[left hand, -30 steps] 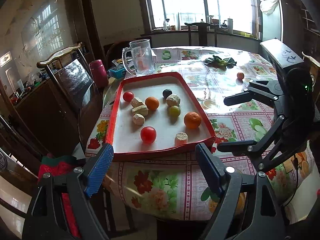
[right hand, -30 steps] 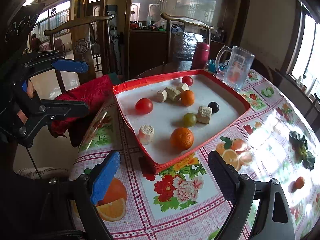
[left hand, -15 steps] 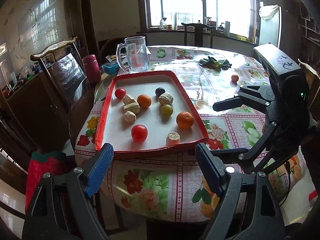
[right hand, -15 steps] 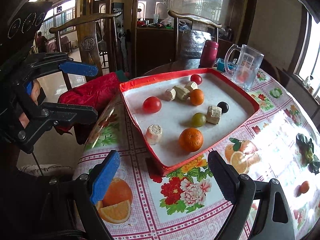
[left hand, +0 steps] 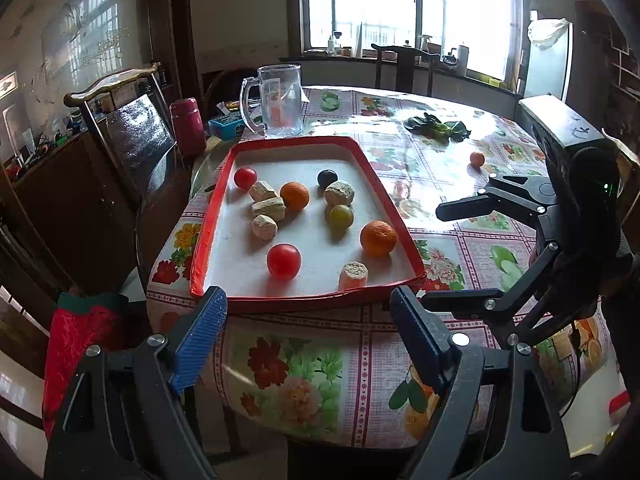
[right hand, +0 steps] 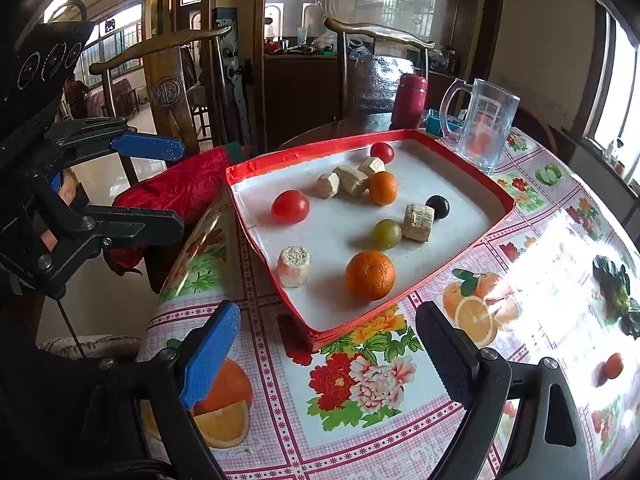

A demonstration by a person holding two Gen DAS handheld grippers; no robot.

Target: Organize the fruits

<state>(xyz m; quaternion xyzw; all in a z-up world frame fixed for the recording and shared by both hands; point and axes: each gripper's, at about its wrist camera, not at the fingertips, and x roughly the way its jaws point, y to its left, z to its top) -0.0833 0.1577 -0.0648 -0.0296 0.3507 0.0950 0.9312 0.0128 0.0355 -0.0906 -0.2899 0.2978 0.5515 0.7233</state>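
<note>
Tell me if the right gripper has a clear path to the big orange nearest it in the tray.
Probably yes. The right gripper is open and empty, and only the tray's low red rim lies between it and the big orange.

Bright window [left hand: 416, 4] behind dark wooden chairs [right hand: 376, 64], floral tablecloth [right hand: 360, 380].

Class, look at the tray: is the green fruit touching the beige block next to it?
Cannot tell. In the right wrist view the green fruit and the beige block overlap at their edges; in the left wrist view no clear gap shows between them.
</note>
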